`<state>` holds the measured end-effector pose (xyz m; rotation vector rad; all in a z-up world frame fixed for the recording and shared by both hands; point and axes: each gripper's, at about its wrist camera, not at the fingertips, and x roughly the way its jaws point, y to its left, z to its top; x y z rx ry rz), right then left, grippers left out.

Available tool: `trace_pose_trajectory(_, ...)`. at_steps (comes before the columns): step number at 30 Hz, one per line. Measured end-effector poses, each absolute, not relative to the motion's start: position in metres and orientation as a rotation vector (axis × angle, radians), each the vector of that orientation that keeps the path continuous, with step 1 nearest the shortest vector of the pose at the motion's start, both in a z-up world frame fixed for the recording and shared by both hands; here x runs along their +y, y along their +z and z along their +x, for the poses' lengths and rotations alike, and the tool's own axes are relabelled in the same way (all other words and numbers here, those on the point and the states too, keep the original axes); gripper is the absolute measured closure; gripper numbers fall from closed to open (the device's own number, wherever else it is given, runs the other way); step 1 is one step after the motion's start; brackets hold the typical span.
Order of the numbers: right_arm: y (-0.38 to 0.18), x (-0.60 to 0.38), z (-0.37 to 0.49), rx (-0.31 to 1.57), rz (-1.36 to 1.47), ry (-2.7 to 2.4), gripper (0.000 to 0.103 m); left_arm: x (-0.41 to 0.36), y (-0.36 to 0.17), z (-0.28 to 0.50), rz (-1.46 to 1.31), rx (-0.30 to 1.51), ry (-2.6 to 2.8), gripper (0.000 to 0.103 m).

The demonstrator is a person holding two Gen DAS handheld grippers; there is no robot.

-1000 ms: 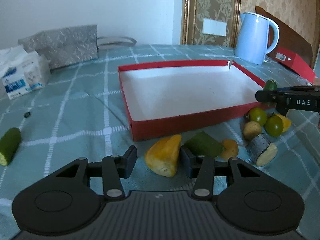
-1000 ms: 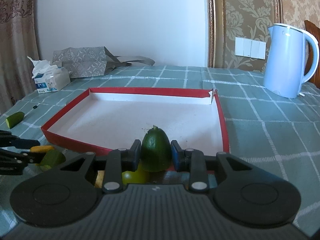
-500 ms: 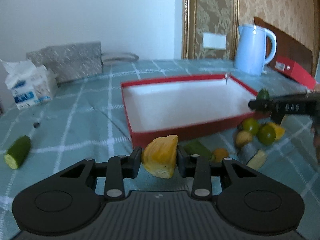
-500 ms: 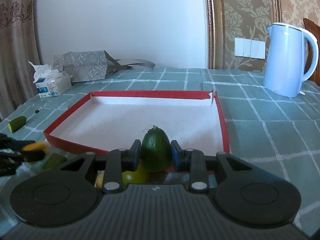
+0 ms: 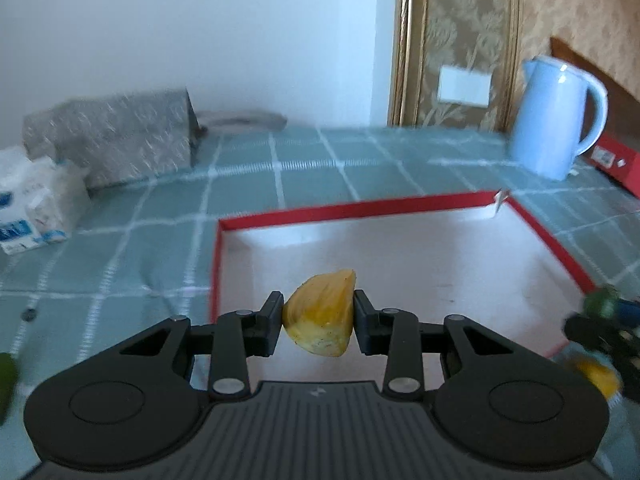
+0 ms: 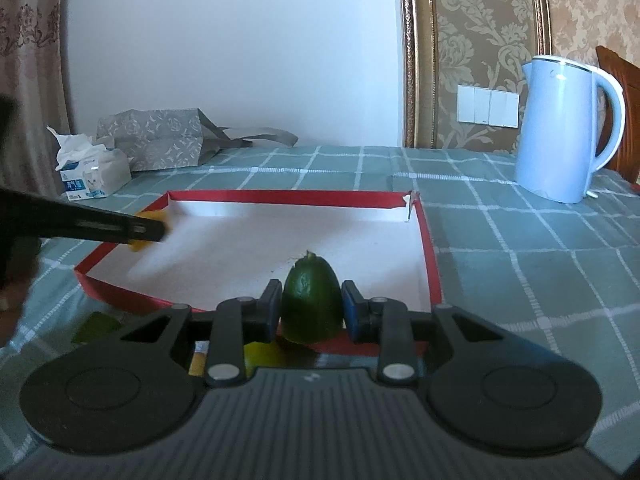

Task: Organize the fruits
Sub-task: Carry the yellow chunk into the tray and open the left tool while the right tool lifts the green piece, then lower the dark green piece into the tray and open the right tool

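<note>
So far nothing lies in the red box: your left gripper clamps the yellow wedge above its nine-o'clock side, your right gripper pinches the green fruit above the six-o'clock rim, and other pieces wait outside.

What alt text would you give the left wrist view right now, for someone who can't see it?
The left tongs grip a yellow fruit wedge above the near part of an empty red-rimmed white tray on a green checked tablecloth. A blue kettle stands beyond on the right; the picture is motion-blurred.
</note>
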<state>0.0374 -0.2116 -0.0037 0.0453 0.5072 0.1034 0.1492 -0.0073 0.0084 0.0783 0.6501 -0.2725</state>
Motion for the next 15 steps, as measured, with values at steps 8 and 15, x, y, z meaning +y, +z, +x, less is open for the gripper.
trace_pose_trajectory(8, -0.008, -0.211, 0.041, 0.523, 0.039, 0.099, 0.073, -0.023, -0.007, 0.164, 0.124, 0.662, -0.214, 0.045)
trace_pose_trajectory(15, -0.009, -0.209, 0.040, 0.521, 0.030, 0.089, 0.073, 0.011, 0.018, 0.123, 0.024, 0.496, -0.077, 0.015)
